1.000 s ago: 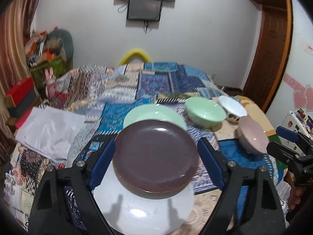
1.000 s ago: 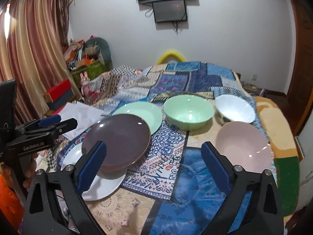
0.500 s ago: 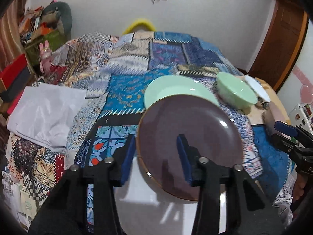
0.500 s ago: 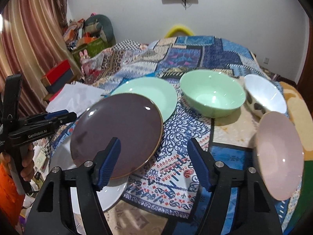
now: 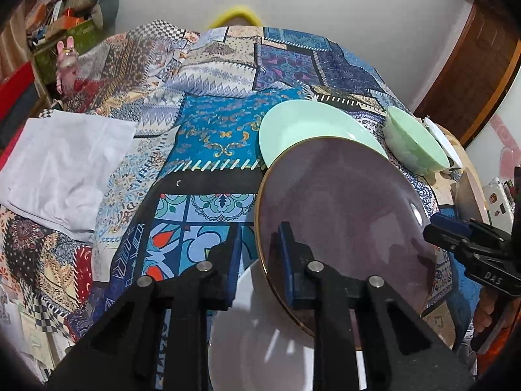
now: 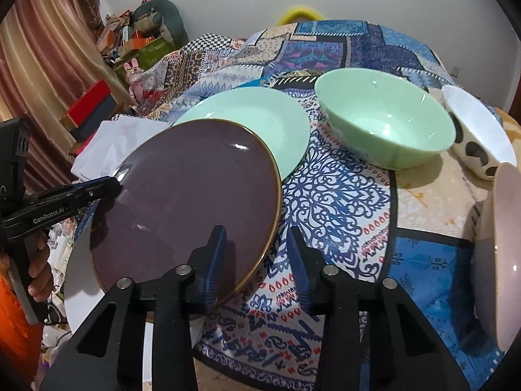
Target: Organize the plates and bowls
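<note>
A dark purple plate with a gold rim rests on a white plate, overlapping a light green plate. My left gripper is closed down around the purple plate's left rim, one pad above and one below. My right gripper straddles the same plate at its right rim, its jaws still a little apart. A green bowl, a white spotted bowl and a pink bowl sit to the right.
The dishes lie on a bed with a patchwork blue cover. A white cloth lies at the left. Boxes and clutter stand by the curtain. A wooden door is at the right.
Both grippers have moved down and in toward the purple plate and narrowed. The left now clamps its left rim; the right straddles its right rim. The plate now looks tilted.
</note>
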`<action>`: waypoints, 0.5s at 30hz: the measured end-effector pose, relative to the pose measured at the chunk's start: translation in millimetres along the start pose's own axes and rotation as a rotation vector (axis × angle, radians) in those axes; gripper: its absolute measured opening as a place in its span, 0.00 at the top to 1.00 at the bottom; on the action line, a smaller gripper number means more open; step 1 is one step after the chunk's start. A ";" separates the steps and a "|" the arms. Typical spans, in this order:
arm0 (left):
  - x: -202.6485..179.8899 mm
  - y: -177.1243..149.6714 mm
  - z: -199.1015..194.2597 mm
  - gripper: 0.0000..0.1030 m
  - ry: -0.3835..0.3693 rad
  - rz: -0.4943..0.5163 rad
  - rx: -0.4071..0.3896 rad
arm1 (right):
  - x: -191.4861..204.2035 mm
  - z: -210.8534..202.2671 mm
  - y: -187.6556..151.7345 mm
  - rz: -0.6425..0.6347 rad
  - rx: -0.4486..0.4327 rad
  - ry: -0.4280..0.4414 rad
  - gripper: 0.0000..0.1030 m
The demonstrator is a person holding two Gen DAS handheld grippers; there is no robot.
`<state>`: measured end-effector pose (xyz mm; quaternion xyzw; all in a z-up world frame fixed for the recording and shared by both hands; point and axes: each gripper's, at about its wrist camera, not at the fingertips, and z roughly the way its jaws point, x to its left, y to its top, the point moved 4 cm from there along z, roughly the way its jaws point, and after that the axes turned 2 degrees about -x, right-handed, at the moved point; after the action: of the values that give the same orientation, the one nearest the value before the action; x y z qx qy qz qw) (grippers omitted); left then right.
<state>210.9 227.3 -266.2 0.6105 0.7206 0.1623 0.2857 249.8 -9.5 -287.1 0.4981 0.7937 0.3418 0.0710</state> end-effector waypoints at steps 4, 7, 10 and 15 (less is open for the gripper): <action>0.8 2.2 4.7 0.82 -0.016 0.000 0.011 | 0.9 6.3 -1.2 0.005 0.015 0.016 0.75; 0.2 2.9 6.2 0.82 -0.021 0.008 0.016 | 0.3 9.0 1.4 0.012 0.013 0.022 0.75; -0.1 4.1 8.6 0.82 -0.029 0.009 0.026 | -1.4 9.8 1.5 0.027 0.015 0.040 0.76; -1.4 6.2 14.5 0.81 -0.056 0.010 0.053 | -1.6 9.0 1.0 0.038 0.013 0.051 0.77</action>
<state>224.7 225.4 -273.7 0.6255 0.7135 0.1277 0.2887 255.5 -6.4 -293.7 0.5046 0.7880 0.3503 0.0411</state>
